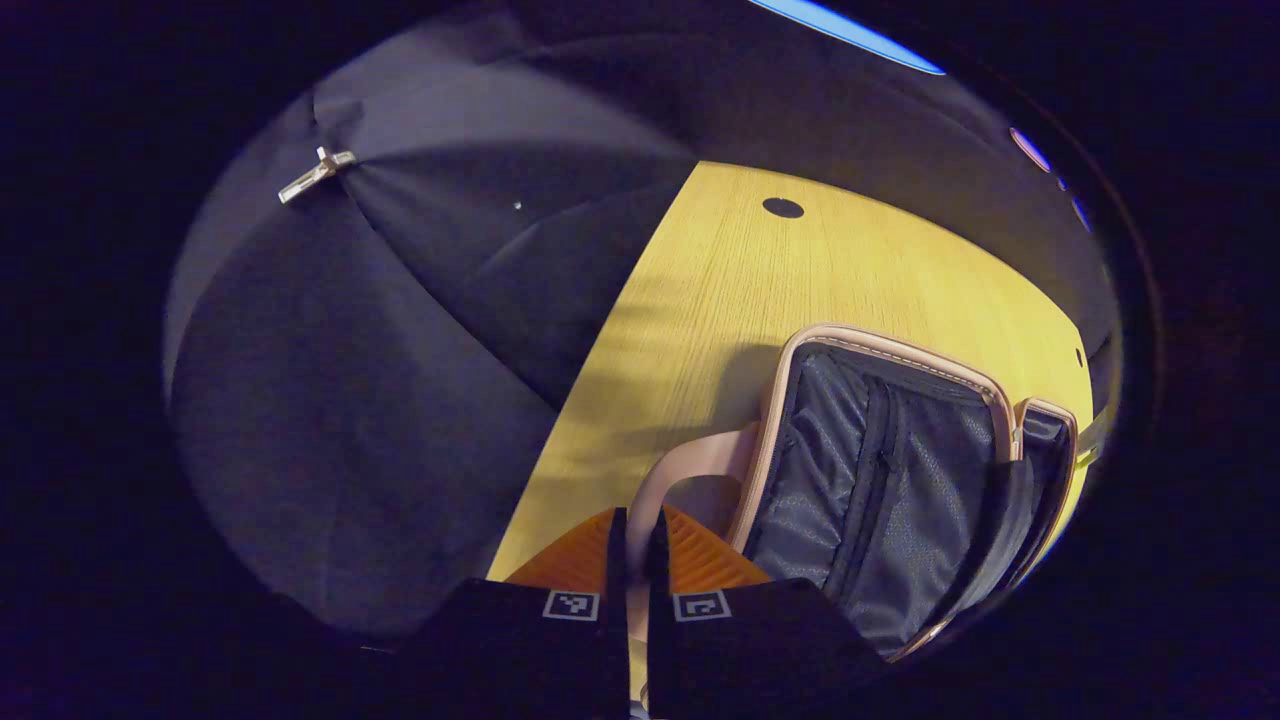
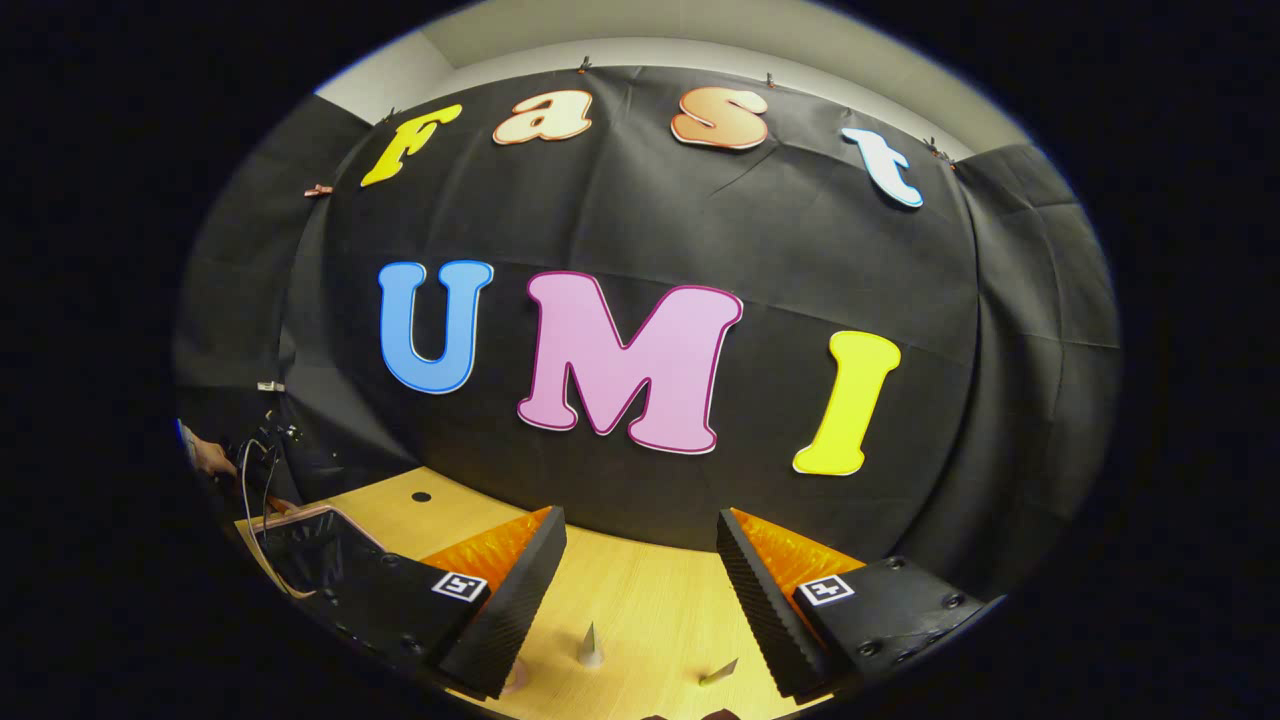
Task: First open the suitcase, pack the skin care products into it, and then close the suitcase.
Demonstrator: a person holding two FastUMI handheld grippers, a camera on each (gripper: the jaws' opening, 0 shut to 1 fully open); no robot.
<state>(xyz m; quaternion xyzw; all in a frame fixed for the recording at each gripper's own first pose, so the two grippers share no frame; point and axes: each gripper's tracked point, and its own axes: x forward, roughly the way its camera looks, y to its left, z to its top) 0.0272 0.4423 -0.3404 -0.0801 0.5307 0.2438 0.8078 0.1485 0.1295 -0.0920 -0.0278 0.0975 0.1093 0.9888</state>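
The suitcase [image 1: 880, 470] is open on the wooden table [image 1: 760, 270], its beige-pink rim framing a dark zipped lining. In the left gripper view my left gripper [image 1: 634, 535] is closed around the suitcase's pink handle [image 1: 690, 470], which runs between the orange fingers. In the right gripper view my right gripper [image 2: 640, 520] hangs open above the table with nothing between its fingers. Two small pointed tips [image 2: 590, 646] poke up just below it; I cannot tell what they belong to. The raised suitcase lid [image 2: 310, 545] shows at the far left of that view.
Black cloth walls close in the booth behind and to the left of the table. A dark round hole [image 1: 783, 207] sits in the tabletop near its far edge. A hand [image 2: 208, 458] and a cable [image 2: 250, 480] appear beside the lid.
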